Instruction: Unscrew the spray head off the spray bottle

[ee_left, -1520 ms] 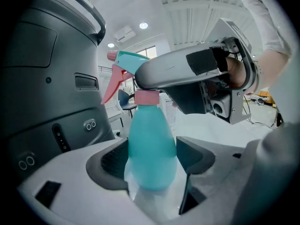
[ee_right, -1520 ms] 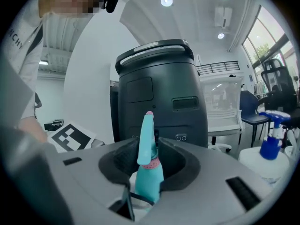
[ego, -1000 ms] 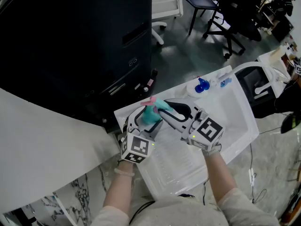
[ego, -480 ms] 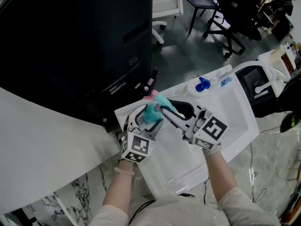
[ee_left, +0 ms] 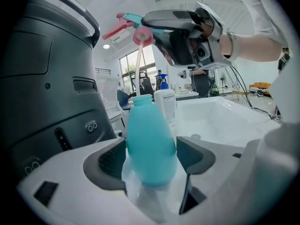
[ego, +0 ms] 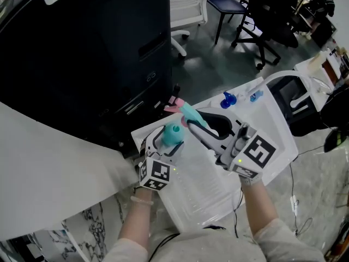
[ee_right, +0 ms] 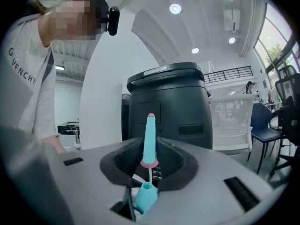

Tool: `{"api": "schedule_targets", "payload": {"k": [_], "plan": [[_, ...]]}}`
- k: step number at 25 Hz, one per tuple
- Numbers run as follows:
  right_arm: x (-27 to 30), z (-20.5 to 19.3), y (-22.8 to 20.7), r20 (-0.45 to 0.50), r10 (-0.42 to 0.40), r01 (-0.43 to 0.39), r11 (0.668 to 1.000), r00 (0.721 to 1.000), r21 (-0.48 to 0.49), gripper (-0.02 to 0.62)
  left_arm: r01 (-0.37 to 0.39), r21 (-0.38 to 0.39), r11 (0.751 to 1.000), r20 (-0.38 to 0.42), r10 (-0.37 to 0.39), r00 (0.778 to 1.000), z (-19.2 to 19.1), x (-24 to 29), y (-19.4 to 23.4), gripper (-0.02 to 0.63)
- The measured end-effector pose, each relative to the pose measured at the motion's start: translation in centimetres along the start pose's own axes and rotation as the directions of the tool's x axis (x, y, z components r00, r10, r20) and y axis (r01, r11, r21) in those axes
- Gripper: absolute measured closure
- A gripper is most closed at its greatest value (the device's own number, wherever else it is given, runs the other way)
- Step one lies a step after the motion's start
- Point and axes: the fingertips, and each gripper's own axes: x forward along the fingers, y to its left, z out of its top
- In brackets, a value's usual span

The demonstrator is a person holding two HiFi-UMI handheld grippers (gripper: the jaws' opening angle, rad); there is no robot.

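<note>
A teal spray bottle [ee_left: 149, 144] stands upright between the pads of my left gripper [ee_left: 150, 156], which is shut on its body. Its neck [ego: 173, 129] is open at the top. My right gripper [ee_right: 150, 161] is shut on the teal spray head [ee_right: 149, 139], holding it above the bottle. The head's pink trigger [ee_left: 117, 29] points away to the left in the left gripper view. A thin dip tube [ee_left: 138, 69] hangs from the head's pink collar down into the neck. In the head view the spray head [ego: 190, 115] sits just above and right of the left gripper [ego: 166, 141].
A white tub [ego: 267, 141] lies under both grippers. A blue-headed spray bottle [ego: 226, 100] and another small bottle [ego: 256, 95] stand at its far edge. A large dark machine [ego: 82, 64] stands close behind. Office chairs [ego: 262, 15] are beyond.
My right gripper has risen with the spray head, which has come off the bottle neck and now trails the dip tube. The left gripper and bottle stayed put.
</note>
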Motion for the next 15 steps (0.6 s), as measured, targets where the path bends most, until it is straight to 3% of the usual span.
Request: {"api": "schedule_targets", "payload": {"k": [15], "plan": [[-3.4, 4.3, 1.8, 0.084, -0.032, 0.034, 0.999, 0.996, -0.022, 0.5, -0.097, -0.013, 0.995, 0.048, 0.097, 0.994, 3.1, -4.1, 0.2, 0.279]]}}
